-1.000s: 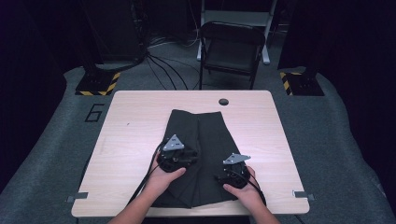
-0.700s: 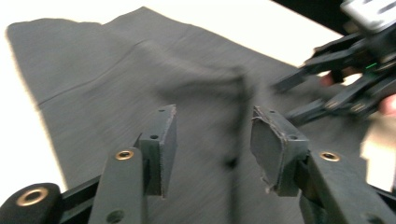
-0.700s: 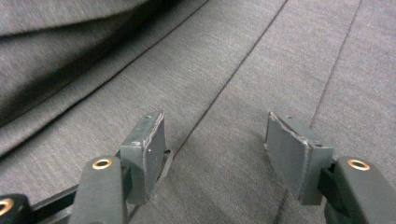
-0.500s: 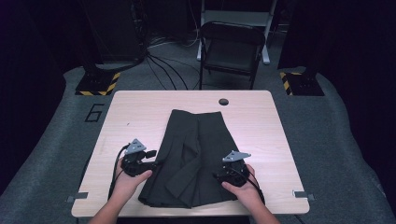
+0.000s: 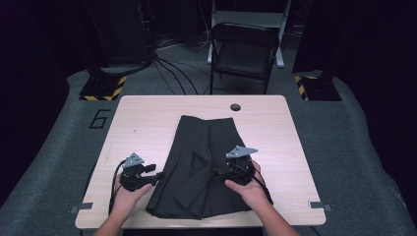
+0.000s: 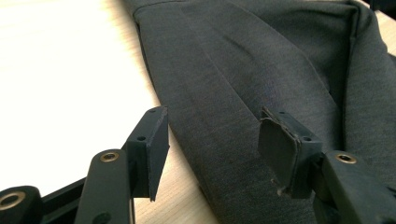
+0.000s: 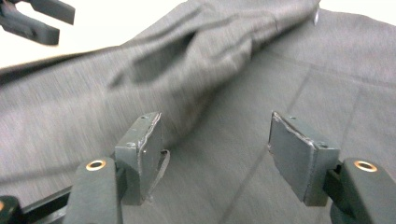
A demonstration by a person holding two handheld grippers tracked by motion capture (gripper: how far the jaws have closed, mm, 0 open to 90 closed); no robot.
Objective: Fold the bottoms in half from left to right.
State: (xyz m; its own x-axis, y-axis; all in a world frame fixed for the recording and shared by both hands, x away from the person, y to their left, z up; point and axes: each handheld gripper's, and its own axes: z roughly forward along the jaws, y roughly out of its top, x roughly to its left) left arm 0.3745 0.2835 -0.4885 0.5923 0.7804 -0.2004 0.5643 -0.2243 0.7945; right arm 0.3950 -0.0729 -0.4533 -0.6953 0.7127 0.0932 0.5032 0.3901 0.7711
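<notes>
We note a pale wooden desk (image 5: 147, 128) on grey floor covering. A round hole (image 5: 235, 107) sits near the desk's far edge. Beyond the desk stands a dark folding chair (image 5: 243, 54), with cables (image 5: 172, 66) running across the floor to its left. Two yellow-and-black striped bases (image 5: 103, 88) flank the far corners. The number 6 (image 5: 100, 118) is marked on the floor off the desk's left side. None of these lies between either claw and the work.

A dark grey skirt (image 5: 201, 162) lies flat at the middle of the desk, narrow end away from the person, wide hem near the front edge. A loose fold (image 5: 199, 164) runs along its middle.

The left claw (image 5: 158, 175) rests at the skirt's left edge, near the hem. In the left gripper view its jaws stand wide and have just been opening; the left pad (image 6: 156, 140) is over bare desk, the right pad over cloth, and the skirt's edge (image 6: 154, 93) runs between them. Neither pad presses on it.

The right claw (image 5: 219, 172) is over the skirt's right half, pointing toward the fold. In the right gripper view its jaws stand wide, having just opened a little further, with cloth (image 7: 219, 154) below the gap and no pinch seen. The left claw (image 7: 35, 21) shows at that view's upper left corner.
</notes>
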